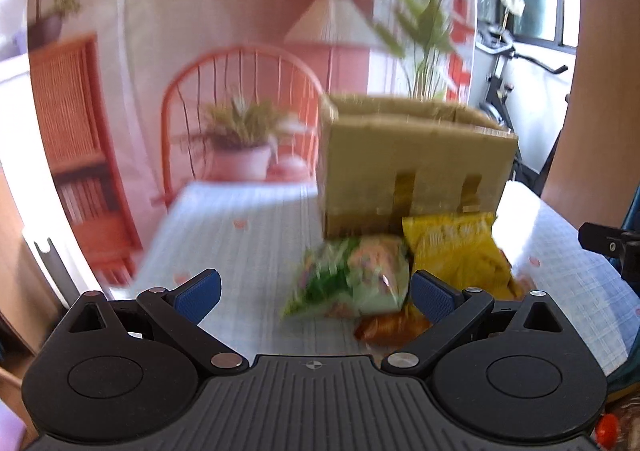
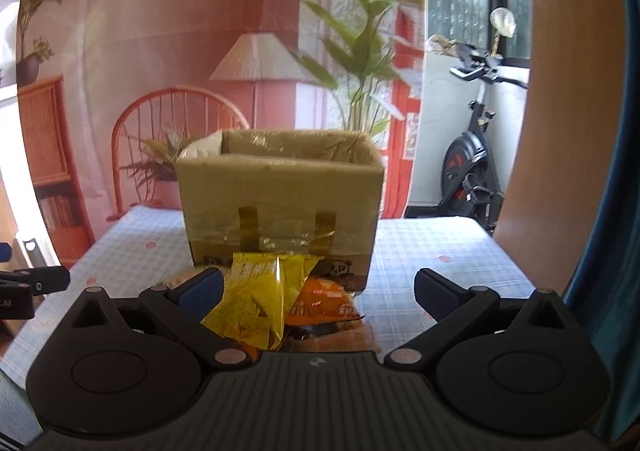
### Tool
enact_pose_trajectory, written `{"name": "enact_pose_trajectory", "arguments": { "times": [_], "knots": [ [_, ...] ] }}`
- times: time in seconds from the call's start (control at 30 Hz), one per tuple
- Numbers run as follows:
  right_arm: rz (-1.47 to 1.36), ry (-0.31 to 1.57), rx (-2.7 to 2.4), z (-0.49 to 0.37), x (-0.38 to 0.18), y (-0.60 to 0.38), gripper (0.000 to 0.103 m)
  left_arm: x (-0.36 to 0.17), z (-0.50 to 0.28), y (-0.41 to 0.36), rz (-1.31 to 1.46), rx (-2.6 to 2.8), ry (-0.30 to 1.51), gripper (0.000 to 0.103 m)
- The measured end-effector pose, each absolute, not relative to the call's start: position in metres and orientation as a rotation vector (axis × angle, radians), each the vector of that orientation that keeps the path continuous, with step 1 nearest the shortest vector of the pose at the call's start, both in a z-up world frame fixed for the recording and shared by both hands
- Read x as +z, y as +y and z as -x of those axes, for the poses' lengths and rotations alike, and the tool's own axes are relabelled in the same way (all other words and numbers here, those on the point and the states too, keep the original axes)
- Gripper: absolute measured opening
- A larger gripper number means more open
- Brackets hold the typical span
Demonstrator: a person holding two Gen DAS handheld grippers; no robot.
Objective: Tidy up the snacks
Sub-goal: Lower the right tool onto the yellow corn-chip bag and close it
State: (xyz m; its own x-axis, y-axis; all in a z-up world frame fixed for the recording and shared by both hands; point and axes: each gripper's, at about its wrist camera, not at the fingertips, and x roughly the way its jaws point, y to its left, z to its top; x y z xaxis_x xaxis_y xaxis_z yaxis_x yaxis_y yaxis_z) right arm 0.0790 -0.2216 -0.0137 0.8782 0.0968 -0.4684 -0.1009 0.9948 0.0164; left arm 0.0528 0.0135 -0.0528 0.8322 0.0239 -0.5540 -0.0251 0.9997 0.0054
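Checked tablecloth [image 2: 440, 247] | we are holding both jaws wide, empty | green bag [image 1: 352, 279], yellow bag [image 2: 256, 299], orange packet [image 2: 324, 301] lying outside cardboard box [image 2: 280, 203] | sorting seemingly unstarted

Left gripper [image 1: 314, 289] fingers spread, green snack bag [image 1: 352, 283], yellow bag [image 1: 456, 251], cardboard box [image 1: 412, 159] behind

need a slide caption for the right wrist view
Open right gripper hovers over a yellow bag and an orange packet lying in front of an open cardboard box on the table.

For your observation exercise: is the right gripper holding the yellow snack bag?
No, the right gripper stands open, with the yellow snack bag lying loose between its fingers.
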Motion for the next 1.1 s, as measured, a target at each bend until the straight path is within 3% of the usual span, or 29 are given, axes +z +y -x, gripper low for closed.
{"name": "enact_pose_trajectory", "arguments": {
  "times": [0.13,0.47,1.1],
  "knots": [
    [0.027,0.537,0.123,-0.094,-0.037,-0.22,0.103,-0.076,-0.069,0.019,0.053,0.014,0.665,0.096],
    [0.021,0.618,0.171,-0.126,-0.077,-0.217,0.103,-0.104,-0.091,0.03,0.093,0.021,0.702,0.096],
    [-0.057,0.641,0.262,-0.204,-0.095,-0.186,0.103,-0.12,-0.115,0.051,0.147,0.061,0.693,0.094]
  ]
}}
